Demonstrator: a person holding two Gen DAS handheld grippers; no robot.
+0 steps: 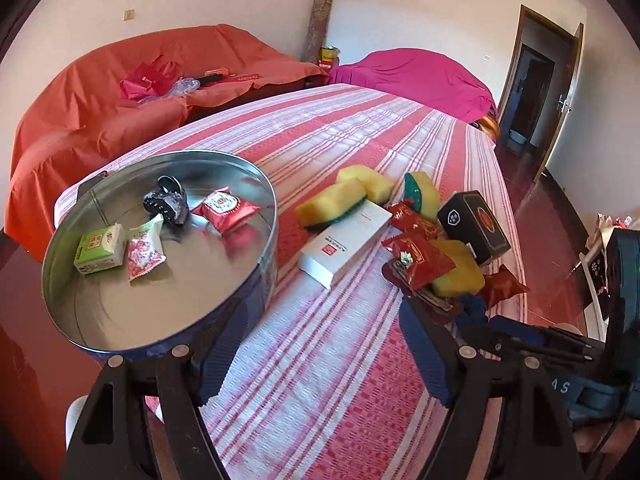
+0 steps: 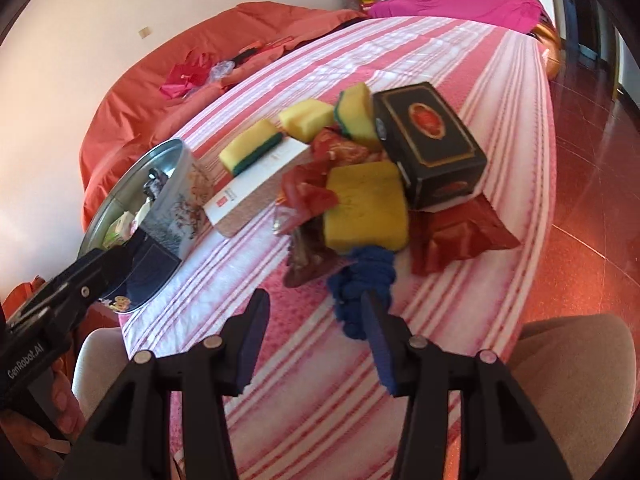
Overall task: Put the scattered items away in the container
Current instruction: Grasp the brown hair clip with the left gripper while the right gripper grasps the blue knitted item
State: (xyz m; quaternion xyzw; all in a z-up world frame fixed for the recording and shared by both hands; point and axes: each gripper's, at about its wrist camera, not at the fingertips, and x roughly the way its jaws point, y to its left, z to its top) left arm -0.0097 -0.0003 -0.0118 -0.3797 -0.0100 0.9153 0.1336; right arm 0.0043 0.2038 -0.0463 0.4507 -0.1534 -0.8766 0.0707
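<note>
A round metal tin (image 1: 256, 236) stands at the table's left and holds a green carton (image 1: 100, 249), two snack packets and a black hair clip (image 1: 168, 200). My left gripper (image 1: 320, 356) is open, its left finger against the tin's near wall. The tin also shows in the right wrist view (image 2: 180, 200). The scattered pile holds yellow sponges (image 2: 366, 204), a white box (image 2: 256, 184), a black box (image 2: 430, 142), red packets (image 2: 460, 236) and a blue scrunchie (image 2: 364, 280). My right gripper (image 2: 316, 332) is open, its right finger touching the scrunchie.
The table has a pink striped cloth (image 1: 320, 360). An orange-covered sofa (image 1: 100, 92) and a magenta-covered one (image 1: 420, 72) stand behind it. A doorway (image 1: 536, 80) is at the far right. Red floor lies to the right of the table (image 2: 592, 200).
</note>
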